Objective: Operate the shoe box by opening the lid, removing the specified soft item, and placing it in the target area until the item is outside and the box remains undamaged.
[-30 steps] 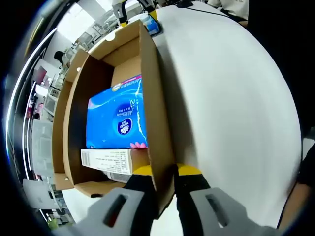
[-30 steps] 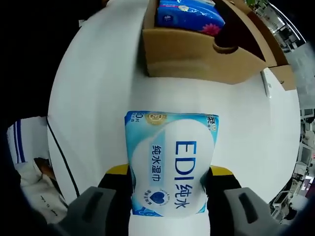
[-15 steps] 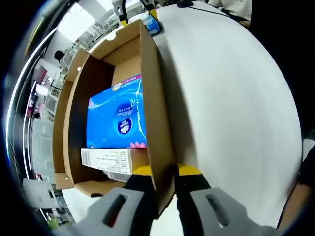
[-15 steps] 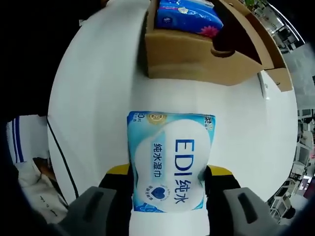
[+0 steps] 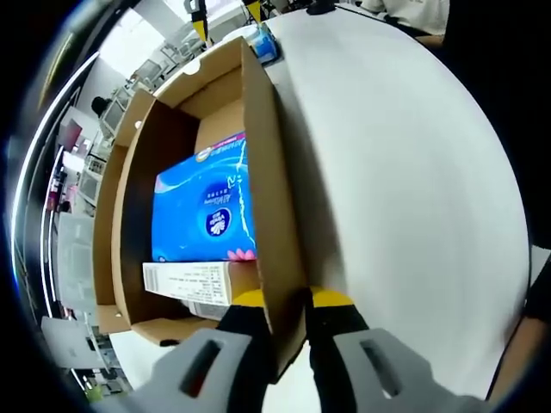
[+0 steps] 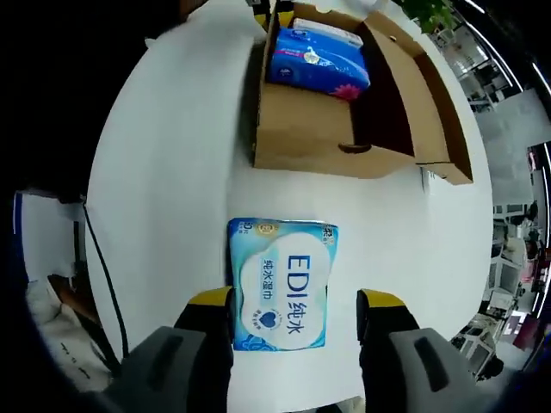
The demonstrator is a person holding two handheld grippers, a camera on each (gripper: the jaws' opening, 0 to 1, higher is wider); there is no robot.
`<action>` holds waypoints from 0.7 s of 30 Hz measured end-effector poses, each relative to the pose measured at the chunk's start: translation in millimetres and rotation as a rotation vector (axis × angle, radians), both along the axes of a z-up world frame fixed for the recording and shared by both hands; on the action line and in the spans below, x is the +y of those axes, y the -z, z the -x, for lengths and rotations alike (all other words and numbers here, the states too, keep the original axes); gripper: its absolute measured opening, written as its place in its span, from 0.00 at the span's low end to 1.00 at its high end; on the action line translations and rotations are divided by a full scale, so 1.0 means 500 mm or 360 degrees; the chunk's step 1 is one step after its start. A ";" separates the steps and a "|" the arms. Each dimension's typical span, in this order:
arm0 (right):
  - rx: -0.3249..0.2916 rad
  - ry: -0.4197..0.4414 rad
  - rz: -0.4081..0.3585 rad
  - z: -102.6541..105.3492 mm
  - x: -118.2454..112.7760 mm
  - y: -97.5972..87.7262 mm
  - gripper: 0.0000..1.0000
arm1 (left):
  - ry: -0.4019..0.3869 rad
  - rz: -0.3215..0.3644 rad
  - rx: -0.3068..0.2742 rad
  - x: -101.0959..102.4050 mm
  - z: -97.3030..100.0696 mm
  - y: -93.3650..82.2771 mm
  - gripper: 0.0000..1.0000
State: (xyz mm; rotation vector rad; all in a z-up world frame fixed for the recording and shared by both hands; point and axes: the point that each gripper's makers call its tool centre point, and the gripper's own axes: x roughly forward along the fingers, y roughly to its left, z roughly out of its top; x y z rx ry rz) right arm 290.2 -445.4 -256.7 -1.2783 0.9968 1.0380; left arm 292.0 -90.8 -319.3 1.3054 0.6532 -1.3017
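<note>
In the left gripper view, the open cardboard box (image 5: 267,215) stands on the white tabletop (image 5: 405,198), its long side wall running up the middle of the view. Inside it, going from the left wall toward that side wall, lie a blue tissue pack (image 5: 202,211) and, nearer the camera, a white carton with a printed label (image 5: 189,282). The pack rests partly against the carton. The left gripper (image 5: 280,301) is clamped on the box's near side wall at its corner, one yellow-tipped finger inside the box and the other outside, with the cardboard pinched between them. To the right of the box the tabletop runs bare to its curved edge.

In the right gripper view, a dark cable (image 6: 95,258) trails along the tabletop's left edge. The wipes pack (image 6: 282,284), light blue with a white oval and "EDI" printed on it, lies flat on the tabletop (image 6: 172,172), outside the box (image 6: 344,129) and just short of its near wall, toward the tabletop's near edge. The right gripper (image 6: 295,303) stands apart, its yellow-tipped fingers on either side of the pack's near end; the left finger is at the pack's edge, and a strip of tabletop shows between the pack and the right finger. Beyond, the blue tissue pack (image 6: 318,60) sits in the box's far left part, with the flaps folded out to the right.
</note>
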 end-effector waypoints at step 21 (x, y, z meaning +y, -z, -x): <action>-0.0294 -0.0384 -0.0033 -0.040 0.233 -0.086 0.69 | 0.0043 0.0015 0.0001 0.004 0.003 -0.002 0.12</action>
